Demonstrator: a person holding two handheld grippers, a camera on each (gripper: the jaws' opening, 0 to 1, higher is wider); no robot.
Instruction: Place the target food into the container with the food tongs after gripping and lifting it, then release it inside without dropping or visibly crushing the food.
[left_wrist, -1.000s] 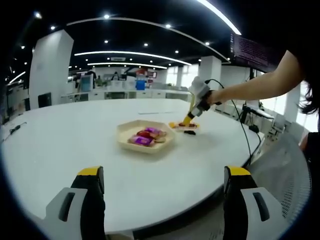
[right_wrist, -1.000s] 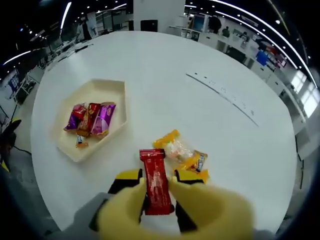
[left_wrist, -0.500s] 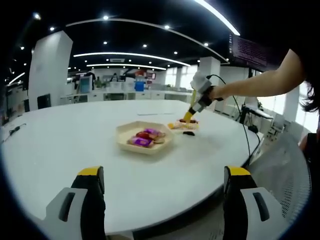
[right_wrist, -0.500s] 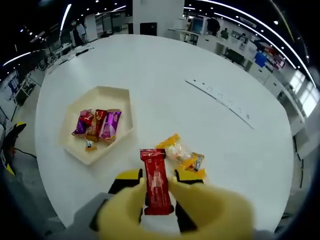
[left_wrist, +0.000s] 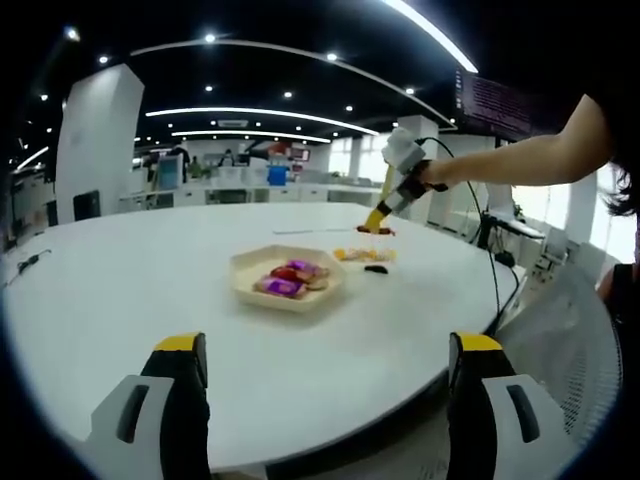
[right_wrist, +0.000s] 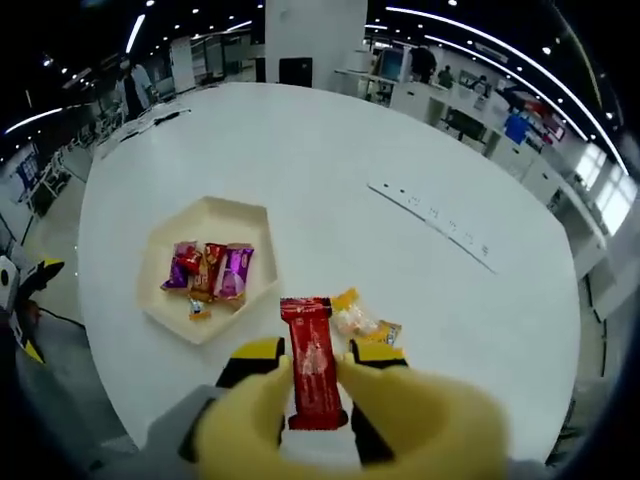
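Red snack bar (right_wrist: 311, 362) clamped between the yellow tongs (right_wrist: 318, 372) (held upright)

One hexagonal cream tray (right_wrist: 160, 305) on one round white table (right_wrist: 330, 170), holding four wrapped snacks: two purple packets (right_wrist: 234, 273), one red-brown packet (right_wrist: 210, 271), one small orange piece (right_wrist: 198, 309) at the tray's 6 o'clock. One red snack bar (right_wrist: 311, 360) between the right gripper's (right_wrist: 312, 372) two jaws; at its 1 o'clock, a loose pile of about three yellow-orange wrapped snacks (right_wrist: 358, 321) on the table. In the left gripper view: one small dark item (left_wrist: 375, 268) at 3 o'clock of the tray, too small to identify.
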